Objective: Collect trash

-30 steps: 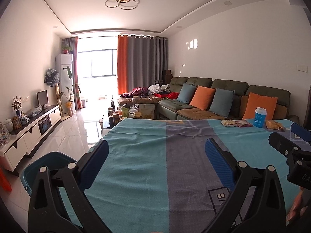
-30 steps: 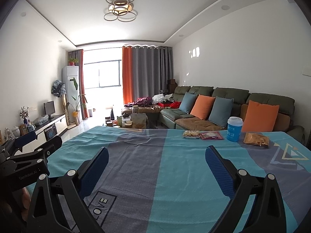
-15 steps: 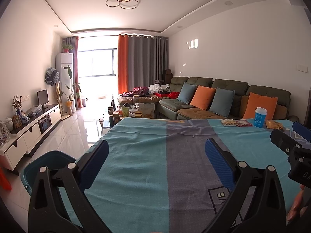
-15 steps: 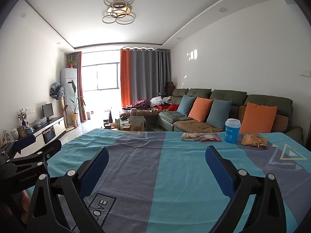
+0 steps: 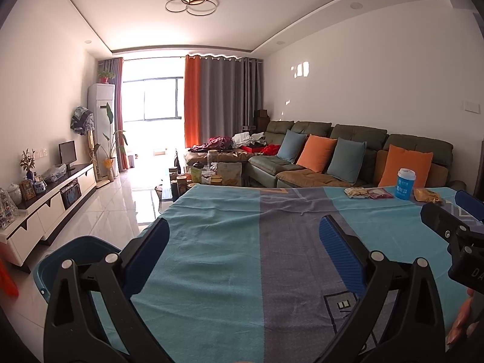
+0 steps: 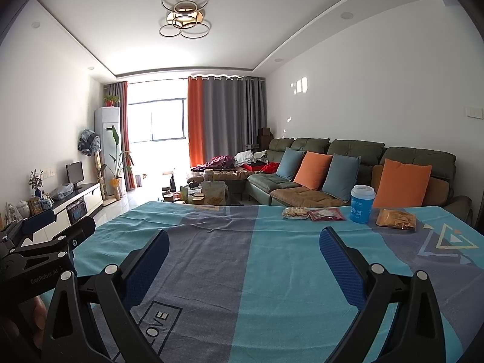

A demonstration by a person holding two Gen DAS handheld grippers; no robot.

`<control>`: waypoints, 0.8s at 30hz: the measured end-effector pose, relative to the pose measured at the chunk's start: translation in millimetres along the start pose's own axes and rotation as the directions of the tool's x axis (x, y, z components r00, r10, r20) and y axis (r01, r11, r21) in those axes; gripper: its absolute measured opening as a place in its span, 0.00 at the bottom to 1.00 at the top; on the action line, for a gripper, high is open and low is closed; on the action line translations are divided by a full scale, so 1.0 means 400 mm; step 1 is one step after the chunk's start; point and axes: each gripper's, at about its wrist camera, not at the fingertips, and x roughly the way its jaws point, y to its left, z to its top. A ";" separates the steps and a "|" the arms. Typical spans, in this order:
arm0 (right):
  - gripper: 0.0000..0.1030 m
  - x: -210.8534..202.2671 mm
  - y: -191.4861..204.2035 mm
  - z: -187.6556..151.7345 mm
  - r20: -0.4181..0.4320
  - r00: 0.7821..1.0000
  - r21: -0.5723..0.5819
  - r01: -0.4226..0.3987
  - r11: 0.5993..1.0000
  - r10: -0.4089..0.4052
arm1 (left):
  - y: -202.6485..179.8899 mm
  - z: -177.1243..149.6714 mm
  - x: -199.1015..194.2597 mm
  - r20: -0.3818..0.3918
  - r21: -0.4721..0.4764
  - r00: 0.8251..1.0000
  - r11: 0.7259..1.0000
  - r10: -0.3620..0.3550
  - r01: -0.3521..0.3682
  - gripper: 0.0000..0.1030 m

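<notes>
Black two-finger grippers with blue pads, left and right — both gaping wide, empty, barely drifted since earlier; crinkled snack wrappers still uncollected — approach pending.

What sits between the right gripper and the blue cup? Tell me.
Nothing but bare tablecloth, seen in the right wrist view: the open right gripper hovers short of the blue cup, with no trash between.
</notes>
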 end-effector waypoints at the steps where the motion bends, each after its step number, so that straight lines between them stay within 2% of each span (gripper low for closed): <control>1: 0.93 0.001 0.000 0.000 -0.001 1.000 0.000 -0.001 1.000 0.001 | 0.001 -0.001 0.002 0.000 0.000 1.000 1.000 0.000 0.000 0.95; 24: 0.93 0.003 -0.001 -0.001 -0.007 1.000 0.003 0.000 1.000 0.000 | -0.005 0.001 0.001 0.000 -0.001 1.000 1.000 -0.001 0.001 0.95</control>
